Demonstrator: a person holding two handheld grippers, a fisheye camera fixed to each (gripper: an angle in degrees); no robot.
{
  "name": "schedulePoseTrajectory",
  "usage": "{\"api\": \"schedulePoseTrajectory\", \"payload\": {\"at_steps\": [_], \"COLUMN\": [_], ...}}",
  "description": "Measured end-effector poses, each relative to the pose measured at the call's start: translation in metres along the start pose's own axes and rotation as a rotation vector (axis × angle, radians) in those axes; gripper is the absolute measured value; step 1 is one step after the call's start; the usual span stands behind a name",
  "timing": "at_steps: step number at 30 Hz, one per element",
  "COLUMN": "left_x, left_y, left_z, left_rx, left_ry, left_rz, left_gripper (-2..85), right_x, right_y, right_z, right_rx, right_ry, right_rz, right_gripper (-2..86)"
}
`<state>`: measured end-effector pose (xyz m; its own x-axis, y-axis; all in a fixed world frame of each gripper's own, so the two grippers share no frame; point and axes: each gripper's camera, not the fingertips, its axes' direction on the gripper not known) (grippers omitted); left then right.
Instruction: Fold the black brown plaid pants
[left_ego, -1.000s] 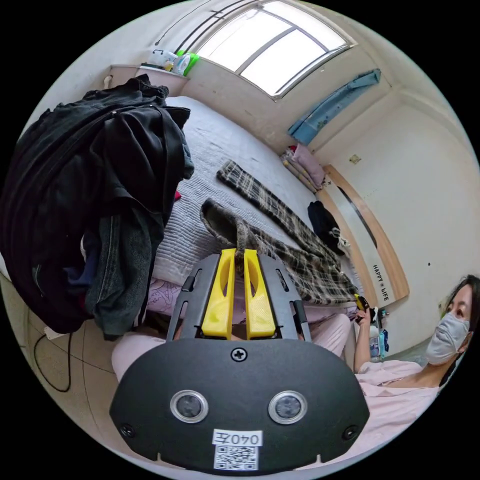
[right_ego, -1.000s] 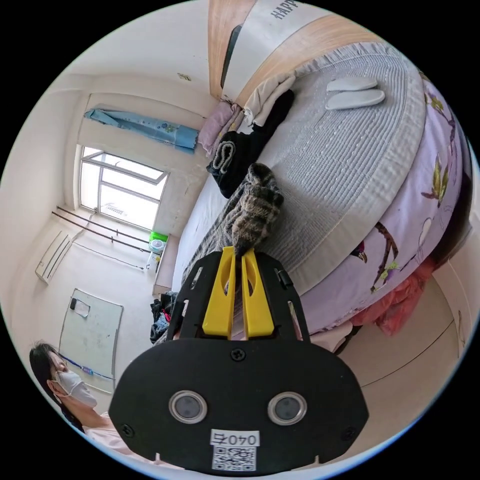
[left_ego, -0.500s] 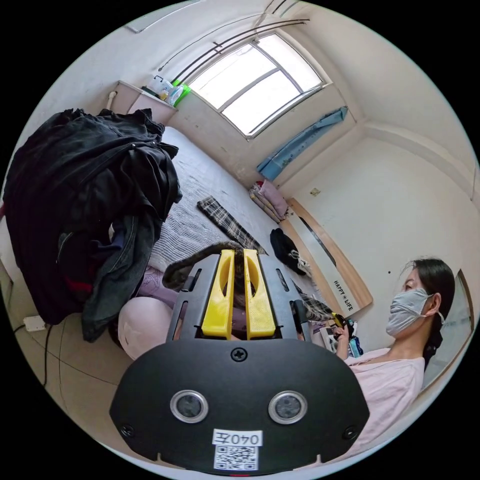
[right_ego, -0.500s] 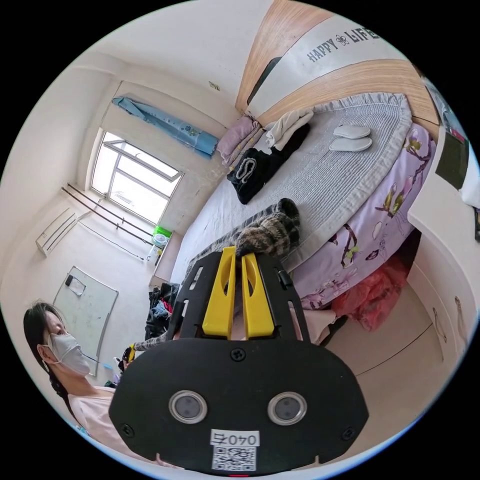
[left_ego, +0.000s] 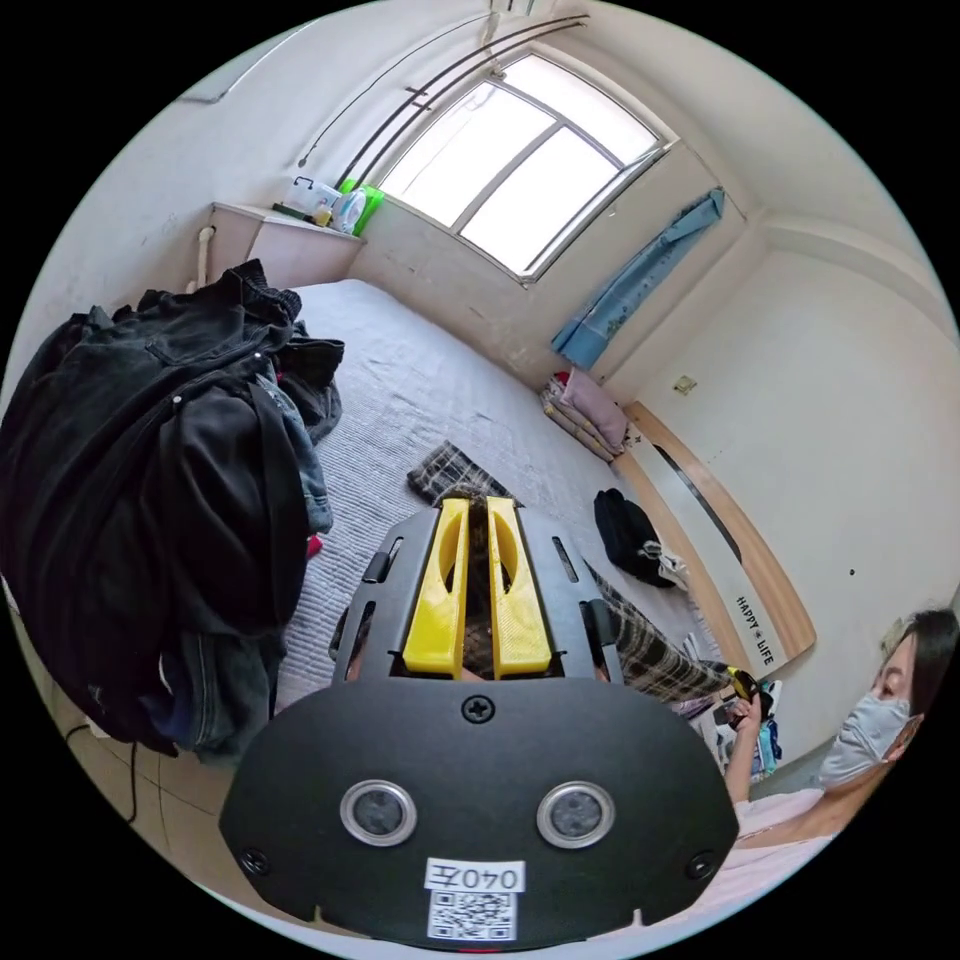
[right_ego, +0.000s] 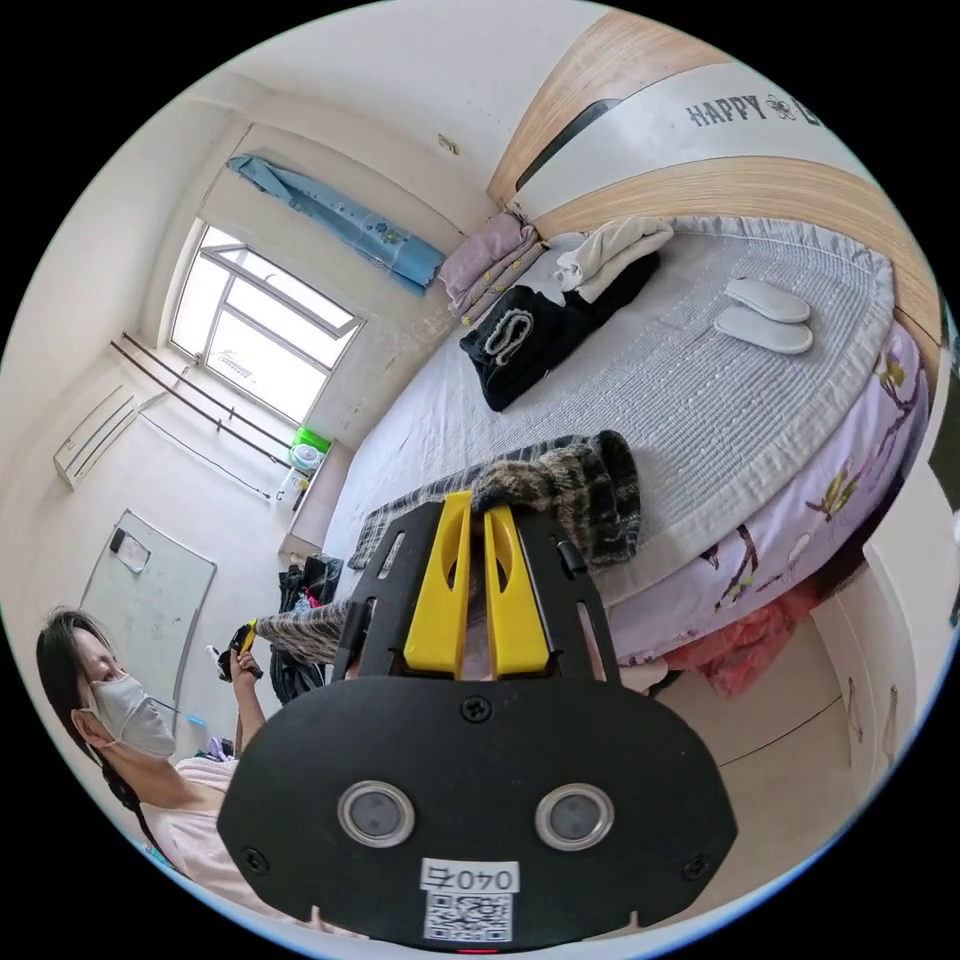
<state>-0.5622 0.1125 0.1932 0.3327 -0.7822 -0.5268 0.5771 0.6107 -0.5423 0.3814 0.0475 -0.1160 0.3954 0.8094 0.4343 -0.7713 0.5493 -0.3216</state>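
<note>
— How many garments are you gripping?
— One: your left gripper (left_ego: 478, 510) and right gripper (right_ego: 471, 503) each pinch the black-brown plaid pants (right_ego: 560, 480), stretched along the grey quilted bed's (right_ego: 700, 400) near edge.
— Slippers?
— Two white ones (right_ego: 765, 315), far right.

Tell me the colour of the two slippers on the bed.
White slippers, clearest in the right gripper view.

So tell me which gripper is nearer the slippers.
Right. The right gripper holds the pants on the slippers' side; the left gripper is at the far end.
</note>
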Motion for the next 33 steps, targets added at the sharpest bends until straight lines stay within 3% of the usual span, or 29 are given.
{"api": "schedulePoseTrajectory", "payload": {"at_steps": [4, 9, 14, 18, 25, 28, 30, 33], "left_x": [0.017, 0.054, 0.076, 0.075, 0.061, 0.026, 0.008, 0.03], "left_y": [-0.051, -0.114, -0.129, -0.12, -0.09, -0.08, -0.075, -0.08], "left_z": [0.089, 0.251, 0.4, 0.503, 0.595, 0.622, 0.615, 0.589], "left_rx": [0.026, 0.027, -0.042, -0.078, -0.078, -0.161, -0.115, -0.092], "left_ry": [-0.043, -0.24, -0.347, -0.419, -0.401, -0.166, -0.042, -0.215], "left_rz": [-0.016, 0.073, 0.145, 0.173, 0.132, -0.062, -0.155, 0.039], "left_gripper": [-1.4, -1.4, -1.4, -1.4, 0.2, 8.9, 10.7, 11.1], "right_x": [-0.018, -0.015, 0.018, 0.033, 0.03, 0.022, 0.019, 0.008], "right_y": [-0.059, -0.126, -0.168, -0.175, -0.177, -0.177, -0.178, -0.175], "right_z": [0.05, 0.133, 0.223, 0.253, 0.253, 0.255, 0.252, 0.228], "right_rx": [-0.056, -0.173, -0.279, -0.319, -0.299, -0.305, -0.347, -0.339], "right_ry": [0.045, 0.138, 0.293, 0.302, 0.229, 0.212, 0.14, 0.064], "right_rz": [-0.017, 0.009, 0.093, 0.114, 0.127, 0.116, 0.131, 0.14], "right_gripper": [-0.9, -0.9, -0.8, -0.8, 0.3, 4.1, 8.0, 12.8]}}
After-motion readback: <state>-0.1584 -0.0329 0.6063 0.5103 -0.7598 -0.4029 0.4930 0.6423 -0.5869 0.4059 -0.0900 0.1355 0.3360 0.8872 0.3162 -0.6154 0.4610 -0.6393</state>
